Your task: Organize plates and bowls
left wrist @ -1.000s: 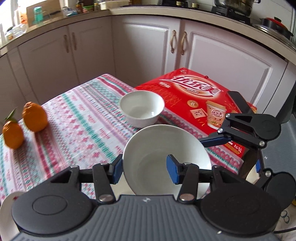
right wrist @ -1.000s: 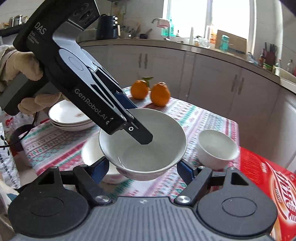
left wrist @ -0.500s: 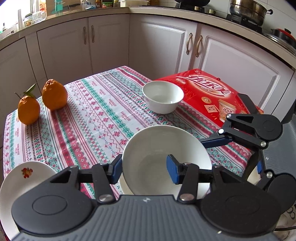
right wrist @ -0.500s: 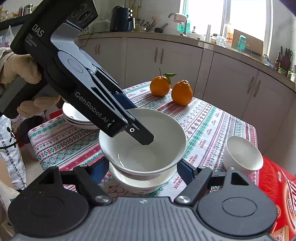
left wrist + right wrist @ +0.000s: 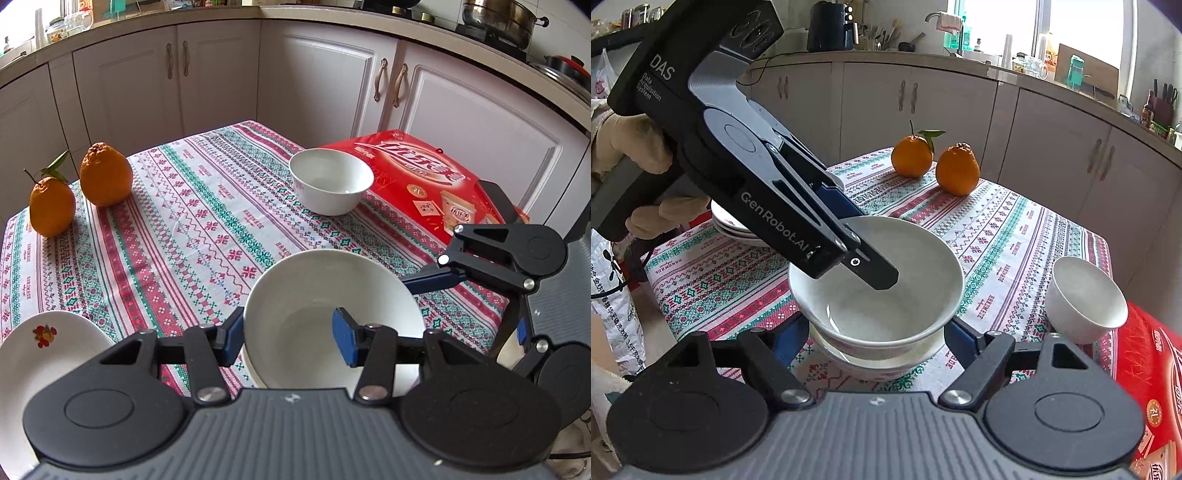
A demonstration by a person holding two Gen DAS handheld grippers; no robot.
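A wide white bowl is gripped from two sides. My left gripper is shut on its near wall, one finger inside and one outside the rim. My right gripper clasps the bowl's lower body, a blue pad against each side. The bowl sits low in a second white bowl on the patterned tablecloth; I cannot tell if it rests fully. A smaller deep white bowl stands further off by the red box. A stack of plates lies behind the left gripper, held by a gloved hand.
Two oranges sit at the table's far corner. A red carton lies beside the table next to the small bowl. White kitchen cabinets run around the table. A white sack stands off the table's edge.
Both grippers carried the wide bowl together across the table and down. It hung beside the lower bowl before; now it sits directly over and inside it. The jaws kept their width.
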